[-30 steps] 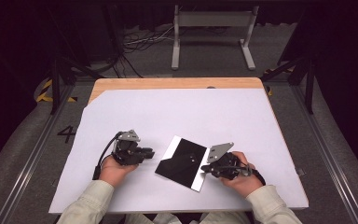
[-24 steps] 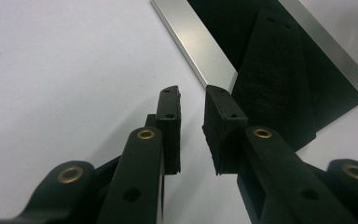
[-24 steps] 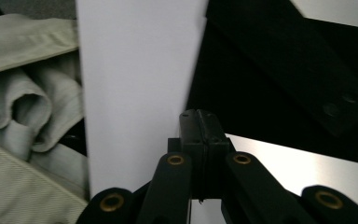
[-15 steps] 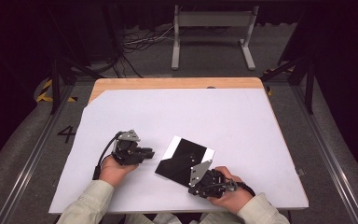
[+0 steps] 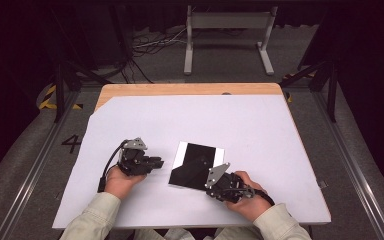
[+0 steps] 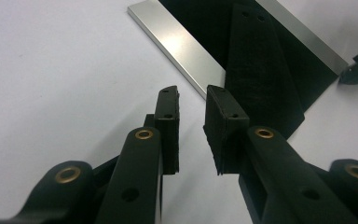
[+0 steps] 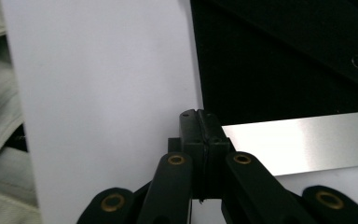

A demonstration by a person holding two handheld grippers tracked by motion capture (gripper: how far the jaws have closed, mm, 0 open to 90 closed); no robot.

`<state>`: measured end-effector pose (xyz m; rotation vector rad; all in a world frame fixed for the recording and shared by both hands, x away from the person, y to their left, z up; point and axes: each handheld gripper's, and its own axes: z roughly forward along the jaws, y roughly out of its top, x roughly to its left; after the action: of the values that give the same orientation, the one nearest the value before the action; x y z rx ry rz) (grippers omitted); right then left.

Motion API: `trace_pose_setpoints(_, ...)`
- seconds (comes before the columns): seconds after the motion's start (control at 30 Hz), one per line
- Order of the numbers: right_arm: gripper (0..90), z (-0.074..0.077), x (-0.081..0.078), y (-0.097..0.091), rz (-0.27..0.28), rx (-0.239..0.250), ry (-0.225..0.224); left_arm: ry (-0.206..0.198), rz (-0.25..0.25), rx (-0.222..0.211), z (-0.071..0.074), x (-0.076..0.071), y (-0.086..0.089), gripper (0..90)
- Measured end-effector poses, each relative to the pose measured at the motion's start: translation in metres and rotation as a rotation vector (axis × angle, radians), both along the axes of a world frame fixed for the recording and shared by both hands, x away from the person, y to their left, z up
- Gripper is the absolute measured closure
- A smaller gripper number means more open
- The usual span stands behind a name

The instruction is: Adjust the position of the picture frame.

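Where flat black square plate with silver edge strip (image 5: pixel 196 165) lies on white sheet (image 5: pixel 260 135) covering wooden table (image 5: pixel 190 89): left gripper (image 6: pixel 192 100) just beside, jaws just opening, empty; right gripper (image 7: pixel 198 116) pressed closed at plate's corner. Dark room, grey floor (image 5: pixel 360 150).

occlusion: right gripper (image 5: pixel 211 184) is covering the black-and-silver plate's (image 5: pixel 198 161) near corner | plate's edges are running out of both gripper views
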<state>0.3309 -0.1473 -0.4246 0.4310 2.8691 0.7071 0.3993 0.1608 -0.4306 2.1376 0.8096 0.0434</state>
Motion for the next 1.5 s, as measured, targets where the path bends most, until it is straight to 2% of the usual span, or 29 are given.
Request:
trace_pose_setpoints(0.2,90.0,-0.001,0.013,-0.002,-0.057,0.005,-0.034,-0.006,0.027,-0.024,0.004,0.002,0.006,74.7)
trace_pose_setpoints(0.3,90.0,-0.002,0.023,-0.005,-0.087,0.024,-0.049,-0.014,0.055,-0.037,0.005,0.005,0.009,74.4)
trace_pose_setpoints(0.37,90.0,-0.003,0.030,-0.007,-0.116,0.025,-0.082,-0.041,0.068,-0.038,0.006,0.007,0.011,75.4)
trace_pose_setpoints(0.47,90.0,-0.005,0.041,-0.007,-0.156,0.029,-0.129,-0.061,0.089,-0.035,0.007,0.010,0.012,77.2)
trace_pose_setpoints(0.53,90.0,-0.006,0.051,-0.007,-0.189,0.049,-0.143,-0.072,0.100,-0.021,0.008,0.013,0.014,78.8)
trace_pose_setpoints(0.6,90.0,-0.008,0.059,-0.005,-0.221,0.059,-0.176,-0.070,0.116,-0.019,0.008,0.015,0.015,78.8)
trace_pose_setpoints(0.63,90.0,-0.009,0.062,-0.004,-0.234,0.061,-0.185,-0.051,0.140,-0.031,0.007,0.018,0.018,78.8)
trace_pose_setpoints(0.7,90.0,-0.009,0.066,-0.003,-0.249,0.063,-0.191,-0.054,0.153,-0.031,0.007,0.021,0.021,79.3)
trace_pose_setpoints(0.77,90.0,-0.008,0.071,-0.004,-0.265,0.086,-0.174,-0.052,0.175,-0.041,0.008,0.026,0.024,81.5)
trace_pose_setpoints(0.87,90.0,-0.008,0.069,-0.011,-0.282,0.115,-0.171,-0.058,0.173,-0.036,0.009,0.036,0.026,89.4)
trace_pose_setpoints(0.9,90.0,-0.007,0.067,-0.015,-0.288,0.129,-0.162,-0.046,0.166,-0.041,0.009,0.038,0.024,89.9)
trace_pose_setpoints(0.97,90.0,-0.002,0.063,-0.022,-0.302,0.157,-0.156,-0.041,0.142,-0.018,0.010,0.043,0.019,90.0)
trace_pose_setpoints(1.13,90.0,0.010,0.051,-0.040,-0.315,0.191,-0.170,-0.054,0.117,0.017,0.015,0.055,0.006,90.0)
trace_pose_setpoints(1.3,90.0,0.015,0.042,-0.055,-0.329,0.186,-0.176,-0.041,0.138,0.056,0.013,0.072,-0.003,90.0)
trace_pose_setpoints(1.5,90.0,0.011,0.039,-0.074,-0.369,0.178,-0.166,-0.029,0.169,0.065,0.012,0.094,-0.006,90.0)
